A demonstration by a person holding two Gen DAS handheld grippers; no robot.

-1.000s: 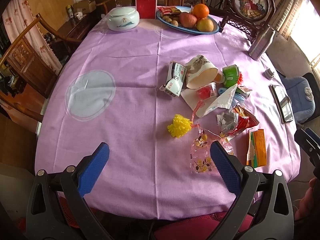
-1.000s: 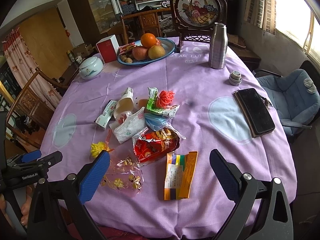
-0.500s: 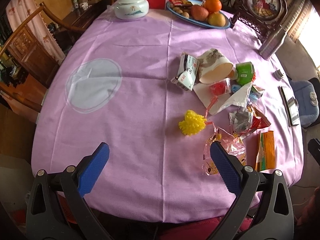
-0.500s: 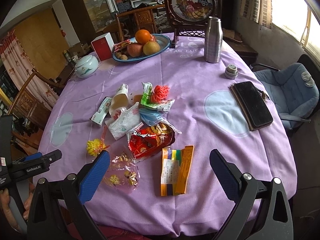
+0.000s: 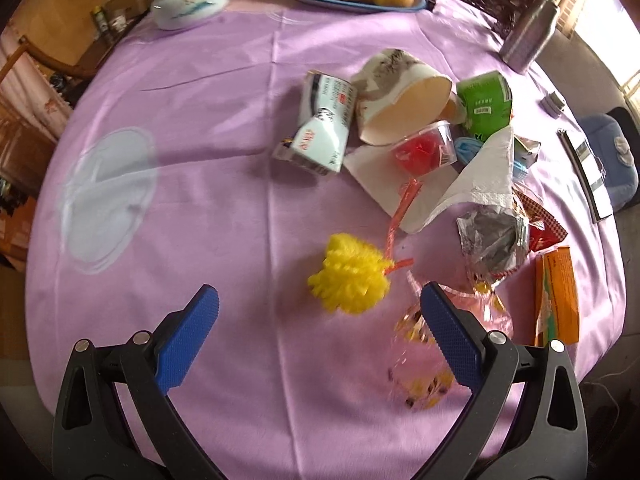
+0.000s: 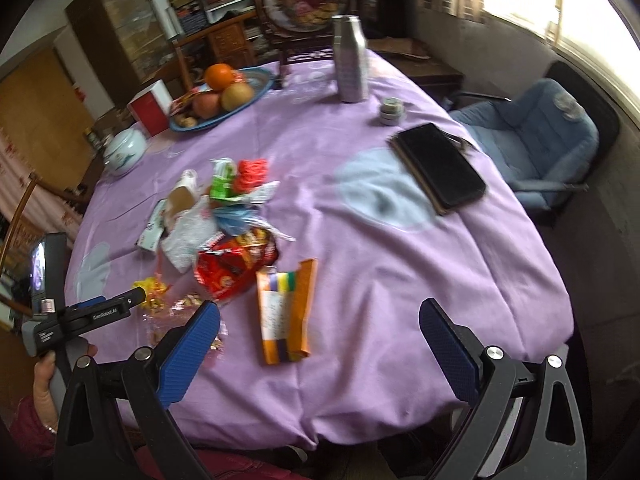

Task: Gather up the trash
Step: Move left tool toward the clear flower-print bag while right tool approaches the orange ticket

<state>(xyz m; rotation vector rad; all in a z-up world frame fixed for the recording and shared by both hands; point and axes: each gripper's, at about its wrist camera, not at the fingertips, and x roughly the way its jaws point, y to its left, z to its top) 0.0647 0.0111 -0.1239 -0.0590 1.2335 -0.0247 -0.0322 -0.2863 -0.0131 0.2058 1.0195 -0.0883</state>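
Progress: nothing collected yet; the whole trash pile (image 5: 432, 148) sits mid-table (image 5: 200, 160), right of centre.
Left gripper (image 5: 320, 320): spread wide, empty, the yellow pompom (image 5: 348, 278) just beyond its fingertips.
Right gripper (image 6: 320, 340): spread, empty, near the orange packet (image 6: 286, 310).
Change: left view has closed in on the pompom since a second ago; right has barely shifted.

Left hand-held gripper (image 5: 319, 322) hangs spread wide over the surface's (image 5: 200, 184) near edge, yellow pompom (image 5: 349, 279) just beyond its blue fingertips (image 5: 448, 330).
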